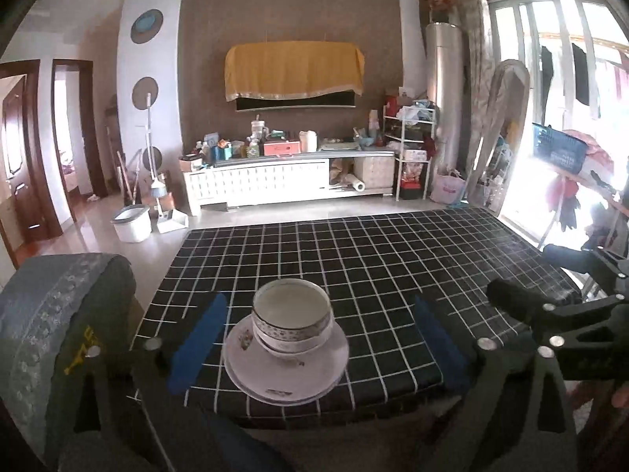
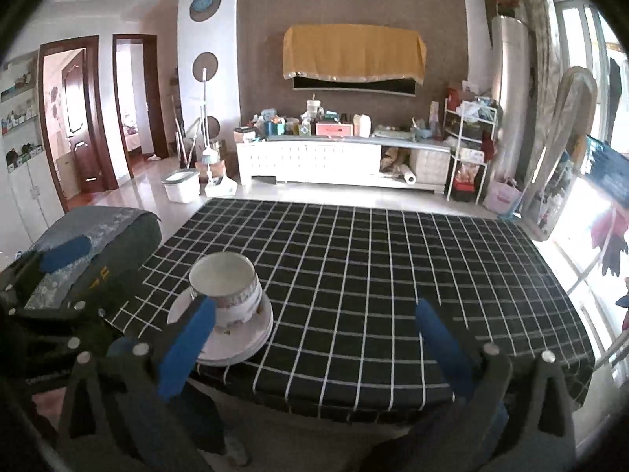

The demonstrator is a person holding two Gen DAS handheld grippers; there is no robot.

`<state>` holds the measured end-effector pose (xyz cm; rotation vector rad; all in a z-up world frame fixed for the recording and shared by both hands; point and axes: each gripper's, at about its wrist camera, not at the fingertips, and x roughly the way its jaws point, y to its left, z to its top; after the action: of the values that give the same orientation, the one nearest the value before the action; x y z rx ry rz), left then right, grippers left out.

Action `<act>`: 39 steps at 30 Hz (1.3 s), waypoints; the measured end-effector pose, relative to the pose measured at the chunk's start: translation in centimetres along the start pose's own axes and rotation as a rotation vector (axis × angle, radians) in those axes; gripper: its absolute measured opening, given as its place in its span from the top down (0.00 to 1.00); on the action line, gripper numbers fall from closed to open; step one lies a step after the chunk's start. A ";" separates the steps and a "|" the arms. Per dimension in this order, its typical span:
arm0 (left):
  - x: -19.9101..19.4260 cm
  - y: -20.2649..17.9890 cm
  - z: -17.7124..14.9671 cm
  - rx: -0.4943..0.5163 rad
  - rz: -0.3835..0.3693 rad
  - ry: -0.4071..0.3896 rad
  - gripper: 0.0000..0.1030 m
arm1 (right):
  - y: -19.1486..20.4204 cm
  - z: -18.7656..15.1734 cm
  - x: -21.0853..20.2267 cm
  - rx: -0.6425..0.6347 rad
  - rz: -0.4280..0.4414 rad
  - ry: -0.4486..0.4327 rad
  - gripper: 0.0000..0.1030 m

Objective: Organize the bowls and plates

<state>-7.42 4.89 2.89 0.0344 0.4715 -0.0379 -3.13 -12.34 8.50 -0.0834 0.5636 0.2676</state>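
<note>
A black checked surface (image 1: 393, 275) carries one neat stack near its near-left edge: bowls (image 1: 291, 320) nested atop plates (image 1: 287, 365). The left claw (image 1: 318, 338) and right claw (image 2: 314, 348) both gape wide, holding nothing, clear of the crockery. The stacking appears finished; next likely comes only withdrawal, without jarring the pile.

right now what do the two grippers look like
Both match: the left gripper and right gripper each have a dark grey to black plastic frame, silver round bolt heads at the joints, and two long flat fingers faced with blue pads. No cables or sleeves show.
</note>
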 end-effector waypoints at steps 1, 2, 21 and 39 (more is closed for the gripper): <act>0.0 -0.1 -0.1 -0.002 0.003 -0.002 0.00 | 0.0 -0.2 0.0 -0.001 -0.008 0.000 0.00; -0.4 -0.4 -0.3 0.002 0.004 0.000 0.00 | -0.1 -0.3 0.0 -0.001 -0.011 0.001 0.00; -0.3 -0.9 -1.1 0.010 0.026 0.020 0.00 | -0.1 -1.3 -1.0 0.010 0.019 -0.009 0.00; -0.2 -0.8 -1.3 0.010 0.031 0.027 0.00 | -0.1 -1.4 -0.7 0.011 0.027 0.000 0.00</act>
<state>-8.23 4.11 1.85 0.0519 0.4974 -0.0090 -4.39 -12.75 7.71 -0.0656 0.5668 0.2911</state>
